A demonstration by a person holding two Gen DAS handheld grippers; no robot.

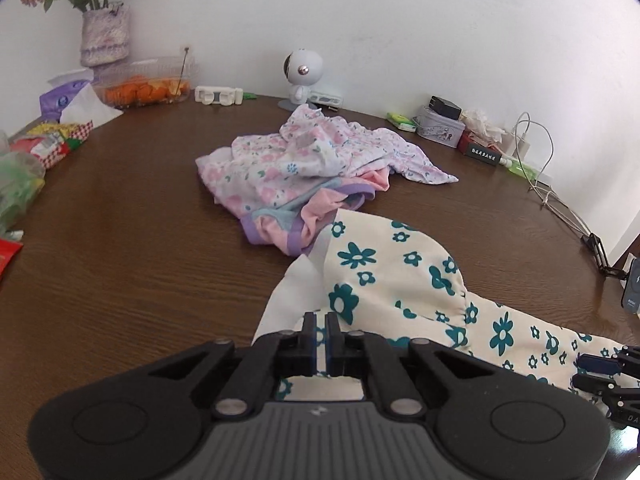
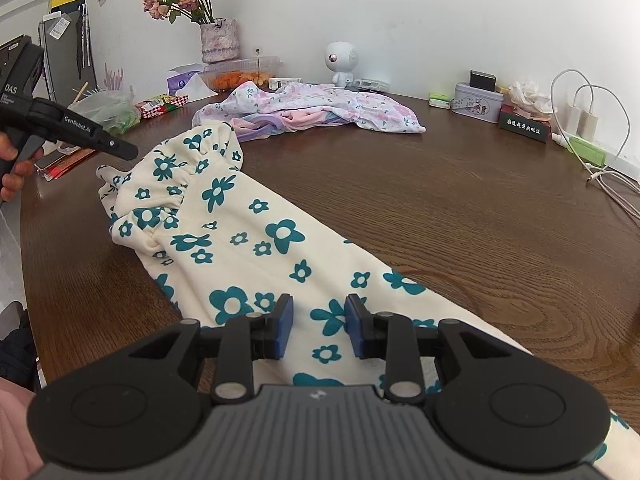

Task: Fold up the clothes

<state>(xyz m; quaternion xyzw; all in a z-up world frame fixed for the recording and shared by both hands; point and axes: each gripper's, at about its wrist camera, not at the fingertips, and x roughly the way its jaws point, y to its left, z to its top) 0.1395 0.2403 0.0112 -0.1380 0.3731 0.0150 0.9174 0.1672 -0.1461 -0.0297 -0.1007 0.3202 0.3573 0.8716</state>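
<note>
A cream garment with teal flowers (image 2: 240,232) lies stretched across the brown table (image 2: 460,208); it also shows in the left wrist view (image 1: 400,276). My left gripper (image 1: 321,322) is shut on the garment's white edge. In the right wrist view the left gripper (image 2: 128,151) is at the garment's gathered far end. My right gripper (image 2: 318,320) is open, its blue pads (image 2: 285,326) standing either side of the cloth just above the garment's near part. It also shows at the right edge of the left wrist view (image 1: 600,372).
A pile of pink floral clothes (image 1: 304,164) lies further back on the table. Along the wall stand a flower vase (image 2: 218,40), a box of oranges (image 1: 144,88), a small white robot toy (image 1: 302,76), a tin (image 2: 478,102), chargers and cables (image 2: 592,132). Snack bags (image 1: 48,140) sit left.
</note>
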